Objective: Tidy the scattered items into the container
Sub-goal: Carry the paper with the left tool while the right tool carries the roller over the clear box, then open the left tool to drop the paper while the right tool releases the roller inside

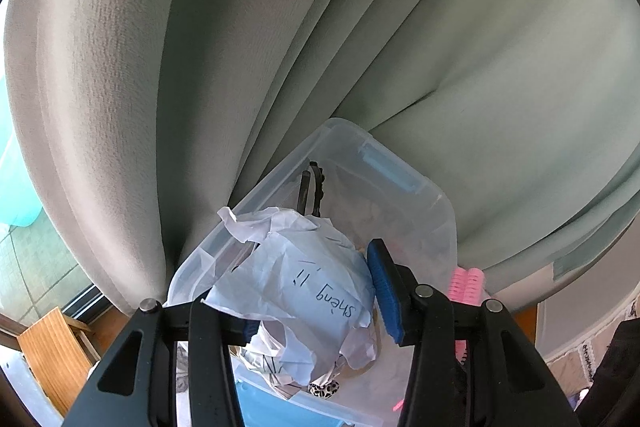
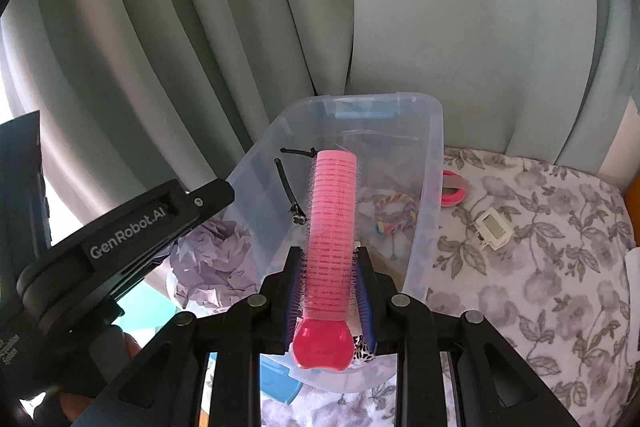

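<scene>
The clear plastic container (image 2: 424,195) sits on a floral-patterned bed cover (image 2: 552,267), against grey-green curtains (image 2: 240,27). At nine o'clock of it, the left tongs (image 1: 312,303) are clenched on a crumpled paper (image 1: 308,279) bearing handwriting, held over the container's near end. At the centre, the right tongs (image 2: 328,291) grip a pink hair roller (image 2: 332,223) that points toward twelve o'clock above the container's interior. Inside lie a black hair clip (image 2: 290,187) and a multicoloured braided band (image 2: 394,213). At three o'clock, outside on the cover, rest a pink ring (image 2: 454,193) and, farther right, a cream claw clip (image 2: 492,229).
</scene>
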A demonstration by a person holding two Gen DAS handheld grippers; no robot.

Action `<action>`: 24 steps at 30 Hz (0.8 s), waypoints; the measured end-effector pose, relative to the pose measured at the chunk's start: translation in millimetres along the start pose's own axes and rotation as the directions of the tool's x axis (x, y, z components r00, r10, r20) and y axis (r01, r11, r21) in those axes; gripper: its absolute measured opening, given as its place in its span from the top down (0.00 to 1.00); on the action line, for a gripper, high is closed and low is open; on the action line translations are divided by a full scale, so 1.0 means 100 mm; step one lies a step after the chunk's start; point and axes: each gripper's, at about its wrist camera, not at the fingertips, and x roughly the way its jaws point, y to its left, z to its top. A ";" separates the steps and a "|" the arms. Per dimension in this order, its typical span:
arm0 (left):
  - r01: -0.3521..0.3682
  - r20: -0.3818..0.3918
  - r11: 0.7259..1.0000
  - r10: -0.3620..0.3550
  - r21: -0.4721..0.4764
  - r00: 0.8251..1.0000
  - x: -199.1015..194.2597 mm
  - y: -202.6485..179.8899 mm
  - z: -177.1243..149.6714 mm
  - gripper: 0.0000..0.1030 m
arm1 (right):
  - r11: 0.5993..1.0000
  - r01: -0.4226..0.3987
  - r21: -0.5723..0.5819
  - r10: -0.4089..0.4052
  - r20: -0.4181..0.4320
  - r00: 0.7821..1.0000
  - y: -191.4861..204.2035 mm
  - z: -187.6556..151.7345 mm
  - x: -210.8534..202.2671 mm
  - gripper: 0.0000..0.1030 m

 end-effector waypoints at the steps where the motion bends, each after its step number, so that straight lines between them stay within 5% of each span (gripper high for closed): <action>1: -0.001 -0.001 1.000 0.001 0.000 1.000 0.00 0.00 0.00 0.52 | 1.000 0.000 -0.001 0.000 -0.003 1.000 0.01 0.00 0.01 0.72; 21: 0.000 -0.011 1.000 0.000 -0.002 1.000 -0.04 0.02 0.01 0.47 | 1.000 0.024 0.013 -0.023 -0.026 0.999 -0.02 -0.02 0.00 0.71; 24: 0.003 -0.010 1.000 -0.003 -0.005 1.000 -0.07 0.03 0.02 0.44 | 1.000 0.021 0.014 -0.021 -0.022 1.000 -0.03 -0.02 -0.01 0.62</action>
